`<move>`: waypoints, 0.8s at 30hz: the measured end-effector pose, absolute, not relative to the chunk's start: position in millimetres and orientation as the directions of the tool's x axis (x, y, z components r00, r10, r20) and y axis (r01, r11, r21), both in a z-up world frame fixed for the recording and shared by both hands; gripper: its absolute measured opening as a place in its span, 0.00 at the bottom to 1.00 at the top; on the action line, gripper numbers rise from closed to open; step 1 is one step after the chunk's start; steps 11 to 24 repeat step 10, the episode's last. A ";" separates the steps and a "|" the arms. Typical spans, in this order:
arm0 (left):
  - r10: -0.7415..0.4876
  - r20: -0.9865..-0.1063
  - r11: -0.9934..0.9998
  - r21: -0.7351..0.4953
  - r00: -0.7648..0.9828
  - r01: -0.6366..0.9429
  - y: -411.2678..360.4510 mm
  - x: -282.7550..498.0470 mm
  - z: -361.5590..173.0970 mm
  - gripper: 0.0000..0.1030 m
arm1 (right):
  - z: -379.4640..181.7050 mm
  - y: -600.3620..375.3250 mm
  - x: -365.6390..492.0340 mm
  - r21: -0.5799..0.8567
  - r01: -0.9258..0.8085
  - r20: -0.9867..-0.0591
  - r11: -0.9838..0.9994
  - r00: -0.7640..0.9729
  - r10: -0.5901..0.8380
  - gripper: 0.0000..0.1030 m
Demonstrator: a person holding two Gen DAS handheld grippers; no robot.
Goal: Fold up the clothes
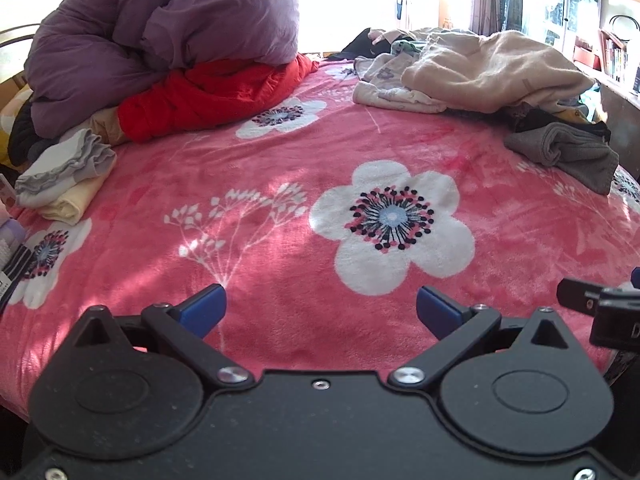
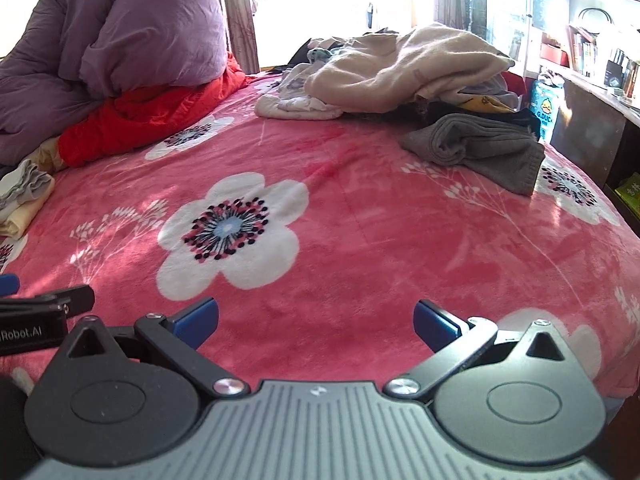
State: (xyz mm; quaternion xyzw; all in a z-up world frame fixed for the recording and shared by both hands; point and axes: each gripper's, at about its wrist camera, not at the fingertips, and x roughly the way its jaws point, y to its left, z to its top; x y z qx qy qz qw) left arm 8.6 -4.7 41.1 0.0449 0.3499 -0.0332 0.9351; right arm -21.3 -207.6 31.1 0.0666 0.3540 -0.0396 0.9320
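Observation:
My left gripper (image 1: 320,310) is open above the near part of a pink flowered blanket (image 1: 280,184), holding nothing. My right gripper (image 2: 316,322) is open too, beside it, over the same blanket (image 2: 360,208). At the far right lies an unfolded heap: a cream fleece garment (image 1: 492,68) (image 2: 400,68), a white printed garment (image 1: 392,88) (image 2: 296,106) and a crumpled grey garment (image 1: 564,152) (image 2: 476,148). On the left edge sits a small folded stack, grey over pale yellow (image 1: 64,176) (image 2: 22,196). Both grippers are well short of any garment.
A purple duvet (image 1: 160,36) (image 2: 112,48) is bunched over a red quilt (image 1: 208,96) (image 2: 144,116) at the far left. Shelves with books (image 2: 592,56) and a dark ledge (image 2: 592,128) run along the right side. Bright windows lie behind.

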 end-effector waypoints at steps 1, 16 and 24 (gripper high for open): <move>-0.033 -0.653 0.994 0.059 0.757 0.094 -4.5 6.5 44.1 1.00 | 32.6 -206.0 -23.3 0.098 0.115 -0.662 0.989 0.749 -0.021 1.00; -0.039 -0.615 0.993 0.062 0.788 0.098 -8.6 -14.1 62.9 1.00 | 52.7 -208.7 -39.1 0.135 0.111 -0.622 0.985 0.783 -0.003 1.00; -0.039 -0.615 0.993 0.062 0.788 0.098 -8.6 -14.1 62.9 1.00 | 52.7 -208.7 -39.1 0.135 0.111 -0.622 0.985 0.783 -0.003 1.00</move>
